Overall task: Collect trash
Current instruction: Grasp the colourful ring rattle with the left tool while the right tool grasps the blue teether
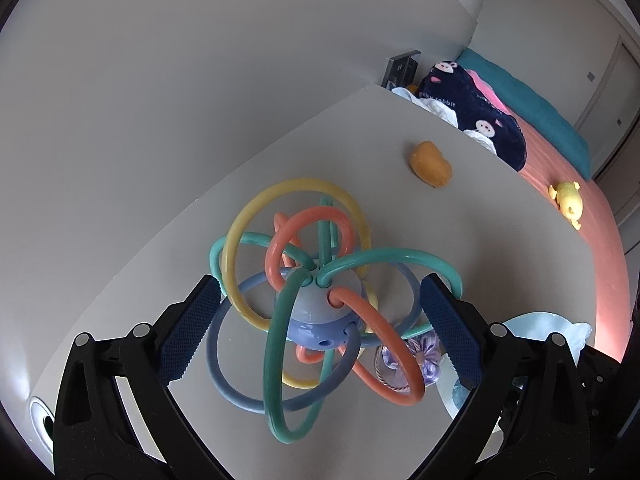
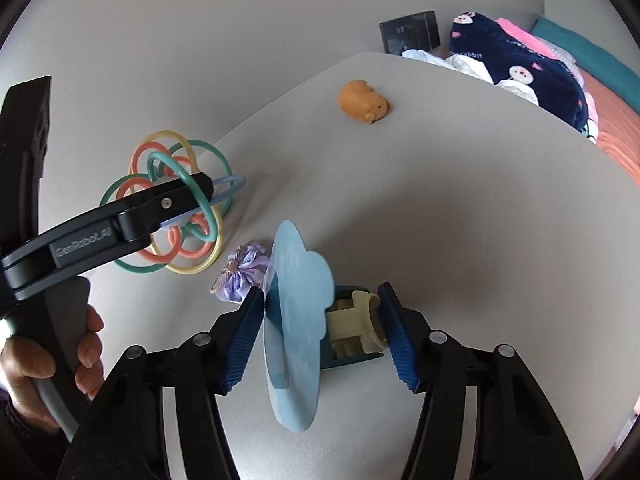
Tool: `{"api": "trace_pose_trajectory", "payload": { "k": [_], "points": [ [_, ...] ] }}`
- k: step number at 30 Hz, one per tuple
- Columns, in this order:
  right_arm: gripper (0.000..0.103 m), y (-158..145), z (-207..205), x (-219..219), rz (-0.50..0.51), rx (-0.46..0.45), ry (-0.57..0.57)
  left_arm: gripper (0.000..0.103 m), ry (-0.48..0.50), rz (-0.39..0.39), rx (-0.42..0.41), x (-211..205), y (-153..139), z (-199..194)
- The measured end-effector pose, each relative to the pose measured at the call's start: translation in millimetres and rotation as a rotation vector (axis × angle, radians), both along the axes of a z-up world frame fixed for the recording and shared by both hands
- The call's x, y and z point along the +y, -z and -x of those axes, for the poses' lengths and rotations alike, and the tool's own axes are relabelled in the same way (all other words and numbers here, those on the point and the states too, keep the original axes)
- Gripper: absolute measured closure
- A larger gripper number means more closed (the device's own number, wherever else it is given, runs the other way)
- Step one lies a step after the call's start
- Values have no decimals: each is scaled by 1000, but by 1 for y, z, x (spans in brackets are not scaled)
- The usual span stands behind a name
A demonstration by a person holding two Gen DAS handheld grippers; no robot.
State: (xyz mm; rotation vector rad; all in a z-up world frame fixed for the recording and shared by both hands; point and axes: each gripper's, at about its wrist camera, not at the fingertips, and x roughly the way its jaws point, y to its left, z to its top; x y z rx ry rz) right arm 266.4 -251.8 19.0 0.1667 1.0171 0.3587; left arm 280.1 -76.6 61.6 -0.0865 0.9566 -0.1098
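On the white table [image 2: 460, 200], the left gripper [image 1: 320, 304] straddles the looped ring toy [image 1: 316, 300] near the table's left edge, jaws spread, pads not visibly pressing. The right gripper [image 2: 322, 332] is clamped on a blue cloud-shaped toy [image 2: 298, 316] (its cream part shows only in the right view). Only the left view shows the yellow toy [image 1: 568, 202] on the bed; both show the orange plush [image 2: 364, 106] near the far edge.
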Motion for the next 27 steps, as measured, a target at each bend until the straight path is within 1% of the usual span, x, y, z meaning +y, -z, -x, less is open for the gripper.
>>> {"api": "trace_pose_trajectory", "payload": {
  "k": [1, 2, 3, 4, 5, 6, 7, 10, 13, 16, 22, 27],
  "points": [
    [44, 0, 1, -1, -5, 4, 0, 11, 5, 6, 4, 1, 1, 1],
    [44, 0, 2, -2, -9, 6, 3, 16, 10, 14, 9, 1, 2, 1],
    [44, 0, 3, -3, -16, 9, 7, 26, 18, 25, 12, 0, 3, 1],
    [45, 0, 4, -5, -27, 13, 13, 31, 40, 51, 18, -1, 3, 2],
    [45, 0, 5, -7, -34, 14, 16, 44, 54, 71, 29, -1, 3, 3],
    [45, -1, 7, -8, -40, 14, 18, 52, 56, 69, 31, -2, 3, 4],
    [45, -3, 9, -10, -51, 12, 23, 58, 58, 52, 20, -3, 1, 7],
    [45, -9, 15, -16, -79, 9, 29, 58, 70, 90, 16, 1, -2, 13],
    [46, -20, 21, -22, -98, -3, 37, 58, 82, 142, 33, 4, -2, 17],
    [46, -30, 27, -29, -118, -17, 47, 58, 95, 145, 15, 0, -10, 26],
    [47, -47, 44, -48, -138, -46, 72, 58, 124, 136, -45, -16, -45, 48],
    [47, -59, 57, -60, -163, -65, 91, 58, 145, 124, -71, -28, -64, 61]
  ]
}}
